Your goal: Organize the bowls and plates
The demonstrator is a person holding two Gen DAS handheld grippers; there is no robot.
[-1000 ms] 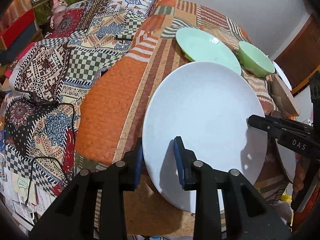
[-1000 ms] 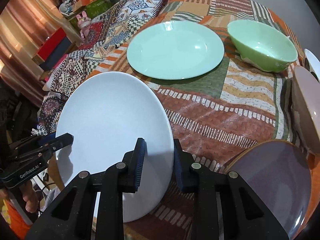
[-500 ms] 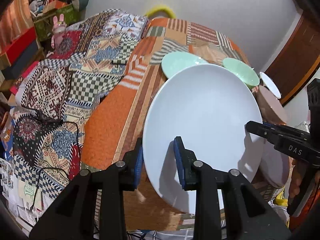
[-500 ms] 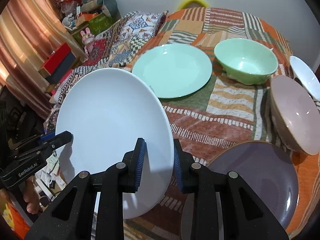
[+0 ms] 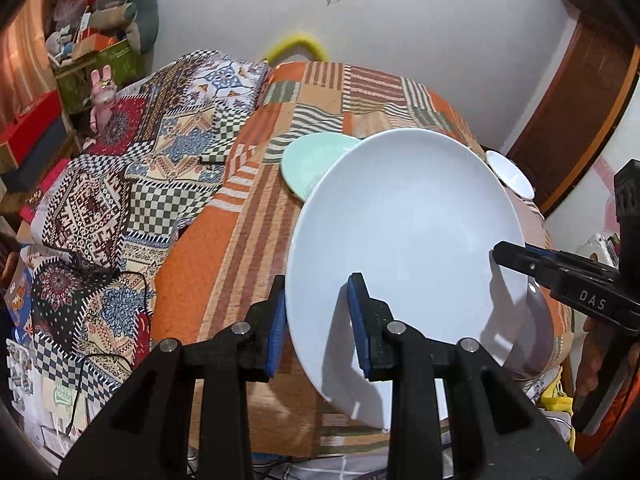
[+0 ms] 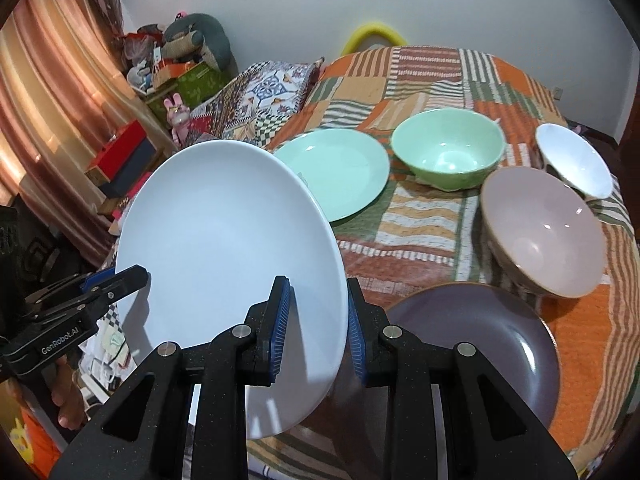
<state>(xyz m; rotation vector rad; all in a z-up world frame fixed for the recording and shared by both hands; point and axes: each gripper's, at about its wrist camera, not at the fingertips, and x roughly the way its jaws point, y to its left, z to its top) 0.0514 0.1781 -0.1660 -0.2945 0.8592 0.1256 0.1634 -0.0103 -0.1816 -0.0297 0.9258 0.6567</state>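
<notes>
Both grippers hold one large white plate (image 5: 404, 216), lifted above the table. My left gripper (image 5: 316, 312) is shut on its left rim. My right gripper (image 6: 316, 316) is shut on its right rim; the plate also shows in the right wrist view (image 6: 224, 240). On the patchwork table lie a mint plate (image 6: 340, 168), a green bowl (image 6: 448, 152), a pink bowl (image 6: 544, 228), a small white bowl (image 6: 576, 160) and a dark purple plate (image 6: 480, 344). The lifted plate hides most of these in the left wrist view.
A patterned quilt (image 5: 132, 168) drapes the table's left side. Boxes and toys (image 6: 160, 80) stand by the curtain. A wooden door (image 5: 580, 92) is at the far right. A black cable (image 5: 120, 280) hangs over the quilt.
Both grippers have raised the white plate up off the table and tilted back, so more of the wall and far dishes show. Both grips stay shut.
</notes>
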